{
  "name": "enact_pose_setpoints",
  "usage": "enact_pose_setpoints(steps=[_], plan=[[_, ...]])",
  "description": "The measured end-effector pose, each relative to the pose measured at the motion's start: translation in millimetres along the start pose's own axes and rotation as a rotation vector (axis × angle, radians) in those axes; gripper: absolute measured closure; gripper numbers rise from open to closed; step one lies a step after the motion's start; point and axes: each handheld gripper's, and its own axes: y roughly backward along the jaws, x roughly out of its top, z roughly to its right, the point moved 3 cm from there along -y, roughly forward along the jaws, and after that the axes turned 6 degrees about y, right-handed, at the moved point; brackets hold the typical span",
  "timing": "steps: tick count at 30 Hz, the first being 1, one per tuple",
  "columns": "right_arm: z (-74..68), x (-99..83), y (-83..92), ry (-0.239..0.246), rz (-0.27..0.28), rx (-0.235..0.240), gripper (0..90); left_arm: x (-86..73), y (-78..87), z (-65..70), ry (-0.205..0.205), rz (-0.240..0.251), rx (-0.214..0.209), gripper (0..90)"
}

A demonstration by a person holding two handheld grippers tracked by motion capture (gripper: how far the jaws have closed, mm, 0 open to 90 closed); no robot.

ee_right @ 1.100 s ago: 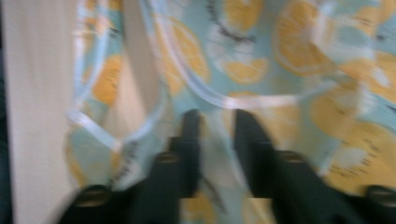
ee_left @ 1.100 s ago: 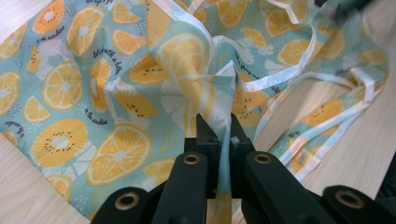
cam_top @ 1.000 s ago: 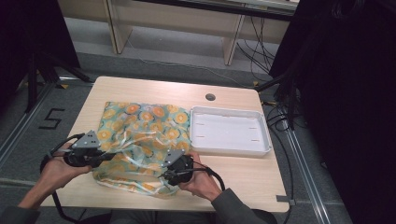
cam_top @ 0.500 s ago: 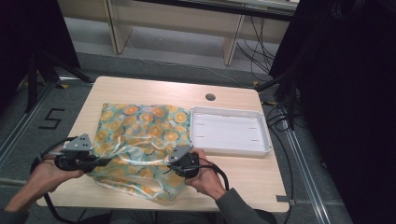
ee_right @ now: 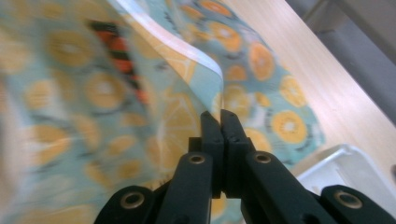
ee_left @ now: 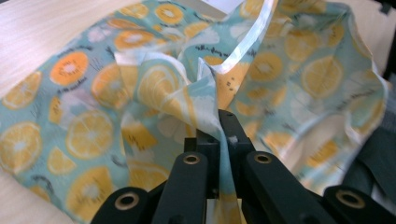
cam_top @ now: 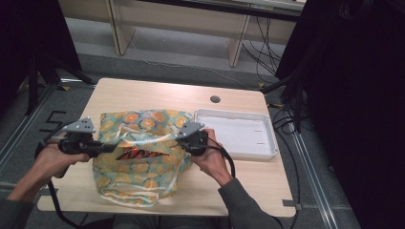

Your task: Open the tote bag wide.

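A teal cloth bag [cam_top: 138,176] printed with orange slices lies on the wooden table [cam_top: 143,93], its white handles trailing toward the front edge. My left gripper [cam_top: 112,149] is shut on the bag's left rim. In the left gripper view the cloth [ee_left: 93,93] is pinched between my left gripper's [ee_left: 219,119] closed jaws. My right gripper [cam_top: 180,143] is shut on the right rim; my right gripper [ee_right: 219,119] clamps the white-edged cloth [ee_right: 70,93]. The mouth is held raised and spread, and a red-and-black item [cam_top: 141,153] shows inside.
A white rectangular tray [cam_top: 267,152] sits on the table just right of the bag, close to my right hand; its corner [ee_right: 345,172] appears in the right gripper view. A round cable hole [cam_top: 215,99] is at the table's back. Black cables trail from both grippers.
Both grippers have risen and drawn apart with the bag's rim, lifting and opening its mouth. The right gripper has closed on the cloth, and the red-and-black item inside has come into sight.
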Motion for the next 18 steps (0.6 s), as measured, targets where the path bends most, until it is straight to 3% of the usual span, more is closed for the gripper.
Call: enact_pose_setpoints(steps=[3, 5, 6, 10, 13, 16, 18], plan=[[17.9, 0.0, -25.6, -0.019, -0.043, -0.025, 90.0, 6.2, -12.9, -20.1, 0.046, 0.017, 0.025, 88.4], [23.3, -1.8, -40.7, -0.020, -0.053, -0.040, 90.0, 8.3, -21.2, -33.0, 0.023, -0.031, 0.072, 88.4], [25.2, -3.5, -49.6, -0.012, -0.086, -0.034, 90.0, 8.9, -27.3, -36.1, 0.025, -0.024, 0.092, 88.4], [27.0, -9.6, -73.2, 0.001, -0.153, -0.034, 90.0, 7.7, -44.4, -47.0, 0.006, -0.089, 0.168, 88.0], [27.4, -13.6, -82.1, -0.007, -0.175, -0.023, 89.8, 3.7, -56.0, -51.8, 0.022, -0.121, 0.196, 87.9], [26.4, -14.2, -81.1, -0.044, -0.169, -0.013, 79.5, -0.5, -61.1, -53.2, 0.036, -0.138, 0.194, 88.0], [26.8, -10.2, -76.5, -0.100, -0.119, -0.029, 65.9, -0.4, -59.5, -53.8, 0.048, -0.133, 0.190, 88.1]])
